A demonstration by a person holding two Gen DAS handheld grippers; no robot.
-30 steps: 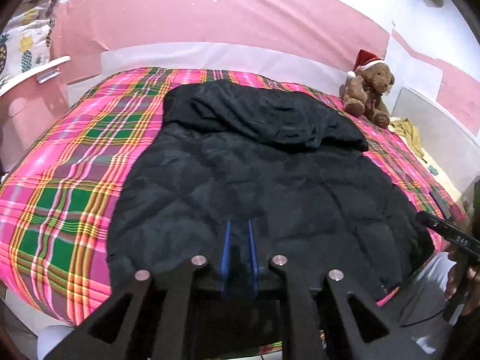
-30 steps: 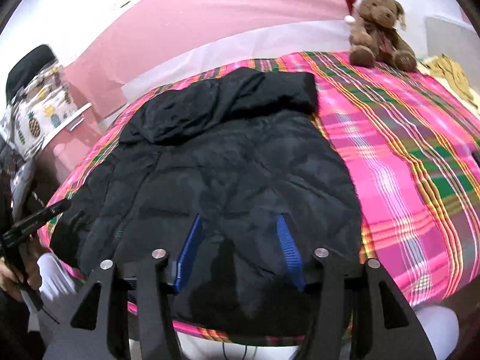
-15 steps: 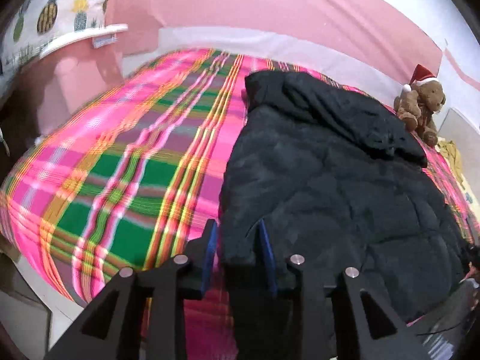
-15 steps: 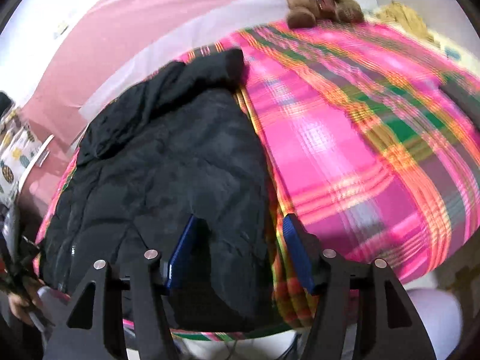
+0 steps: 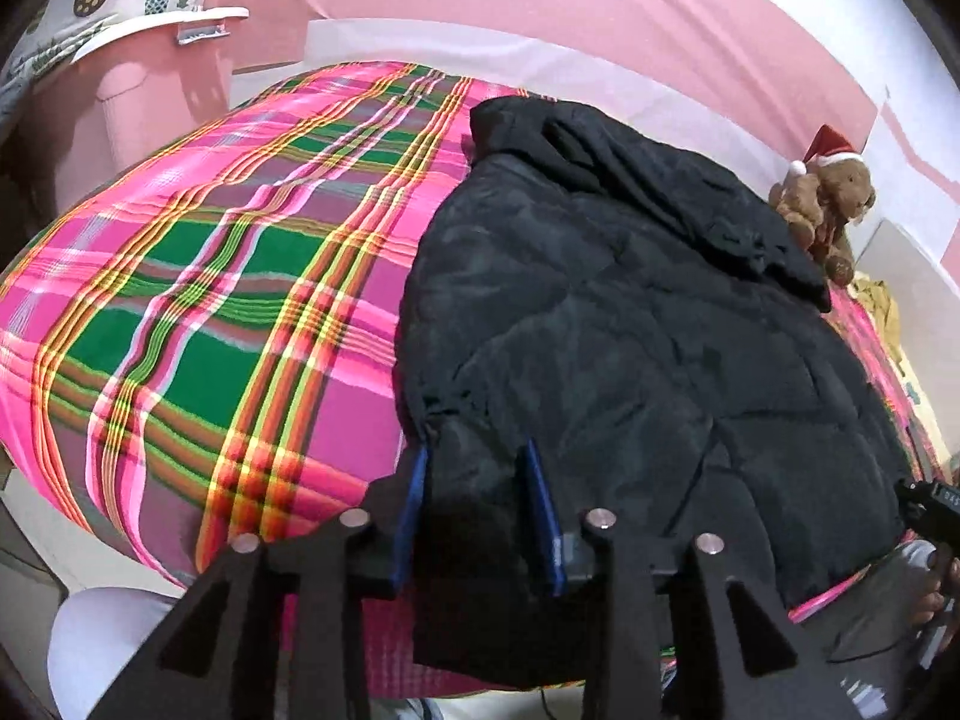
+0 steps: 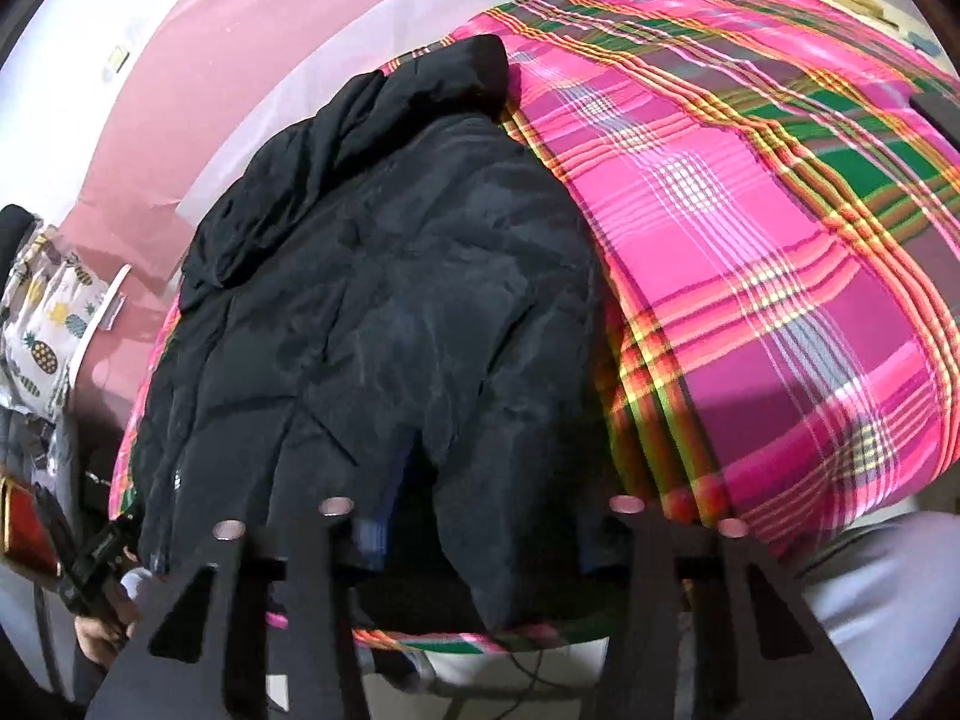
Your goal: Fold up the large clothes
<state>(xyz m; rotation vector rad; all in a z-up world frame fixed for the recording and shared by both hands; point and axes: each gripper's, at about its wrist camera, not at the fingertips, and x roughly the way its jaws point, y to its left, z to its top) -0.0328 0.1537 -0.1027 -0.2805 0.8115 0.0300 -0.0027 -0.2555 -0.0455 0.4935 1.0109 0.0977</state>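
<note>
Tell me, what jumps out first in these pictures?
A big black puffy jacket lies spread across a bright pink and green plaid bedspread. A brown teddy bear in a Santa hat sits at the far edge by the pink wall. The left tongs and right tongs straddle the jacket's near hem.

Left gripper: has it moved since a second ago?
Yes. The left gripper was over the middle of the black jacket's hem; now it straddles the jacket's left corner, with far more plaid bedspread showing on the left.
</note>
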